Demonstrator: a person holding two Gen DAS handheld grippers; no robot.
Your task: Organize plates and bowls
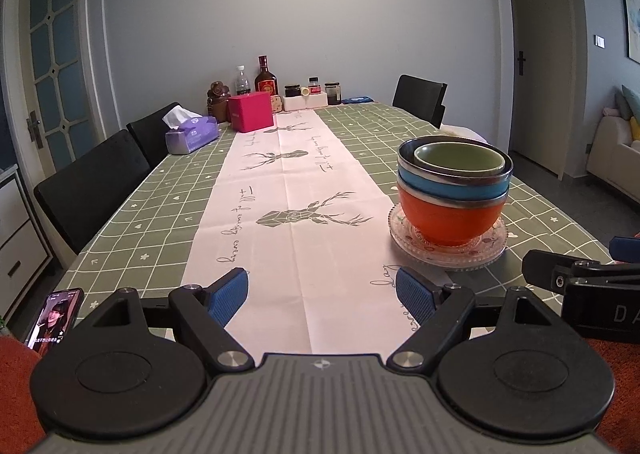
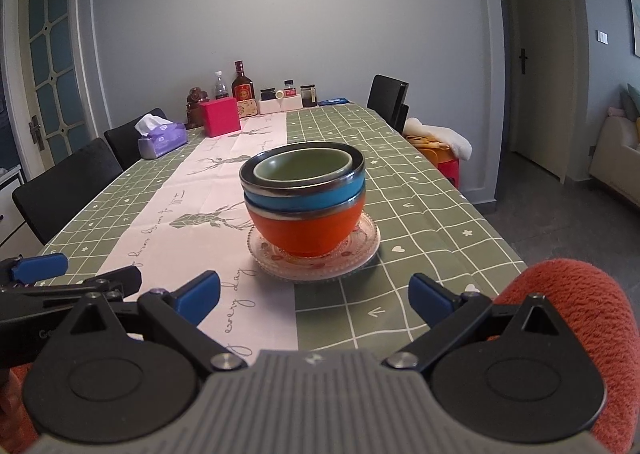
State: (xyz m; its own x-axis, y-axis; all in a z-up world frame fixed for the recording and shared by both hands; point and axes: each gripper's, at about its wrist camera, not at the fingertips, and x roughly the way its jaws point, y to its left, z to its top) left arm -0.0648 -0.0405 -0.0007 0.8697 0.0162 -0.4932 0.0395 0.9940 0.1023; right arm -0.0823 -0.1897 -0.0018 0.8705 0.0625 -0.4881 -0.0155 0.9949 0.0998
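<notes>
The bench (image 1: 168, 190) runs long toward 12 o'clock, bare runner down its middle, chairs along the 9 o'clock edge and clutter only at the far end. The left claw (image 1: 322, 296) hangs spread wide and empty over the runner; the bowl stack (image 1: 454, 190), green in blue in orange on a glass plate (image 1: 448, 252), sits at its 1 o'clock. The right claw (image 2: 314, 300), also spread and empty, has the stack (image 2: 304, 198) at 12 o'clock. Only the left view shows a phone (image 1: 54, 318) at the near 8 o'clock corner
</notes>
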